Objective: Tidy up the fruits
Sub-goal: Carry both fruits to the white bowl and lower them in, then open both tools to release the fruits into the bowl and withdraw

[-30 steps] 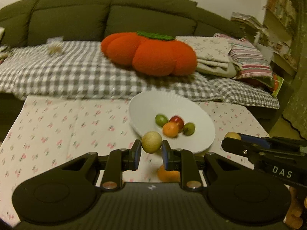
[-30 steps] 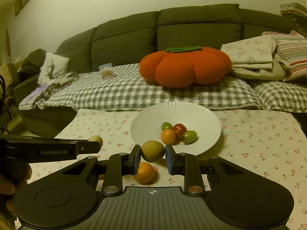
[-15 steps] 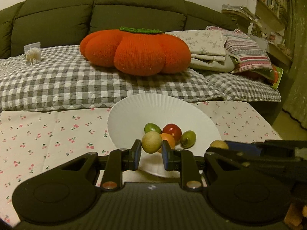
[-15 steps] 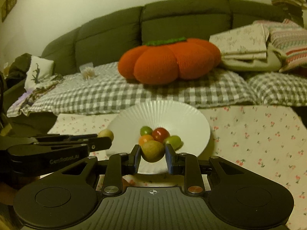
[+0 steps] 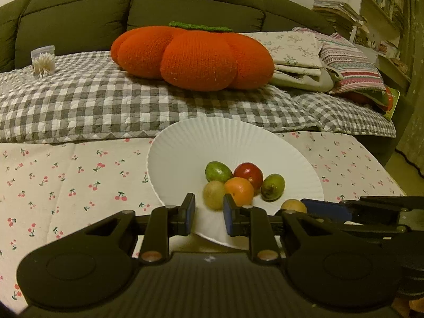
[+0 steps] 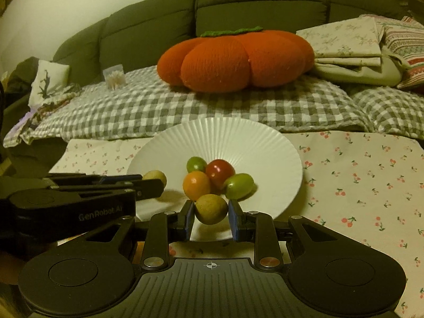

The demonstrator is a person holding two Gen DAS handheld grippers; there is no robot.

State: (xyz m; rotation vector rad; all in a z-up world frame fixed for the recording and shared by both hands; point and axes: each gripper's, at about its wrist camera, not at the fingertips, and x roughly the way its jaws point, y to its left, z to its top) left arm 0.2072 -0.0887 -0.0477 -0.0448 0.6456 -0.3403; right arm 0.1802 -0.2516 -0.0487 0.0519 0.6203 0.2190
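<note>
A white fluted plate (image 5: 228, 145) (image 6: 259, 145) holds a small pile of fruit: a green one (image 5: 217, 171), a red one (image 5: 248, 172), an orange one (image 5: 239, 190), another green one (image 5: 273, 186) and a yellow-brown one (image 5: 213, 198). My left gripper (image 5: 207, 213) is open over the plate's near rim, just behind the yellow-brown fruit, which lies on the plate (image 6: 156, 178). My right gripper (image 6: 211, 217) is shut on a second yellow-brown fruit (image 6: 211, 208), held over the plate's near edge; it also shows in the left wrist view (image 5: 293, 206).
The plate sits on a cherry-print tablecloth (image 5: 66, 180). Behind is a sofa with a checked blanket (image 5: 79, 100), a big orange pumpkin cushion (image 5: 196, 55), folded linens (image 5: 299, 58) and a toothpick jar (image 5: 43, 59). Shelves (image 5: 384, 13) stand at the right.
My left gripper has opened and let its yellow-brown fruit down onto the plate beside the pile. Both grippers have moved closer over the plate; the right one still holds its fruit.
</note>
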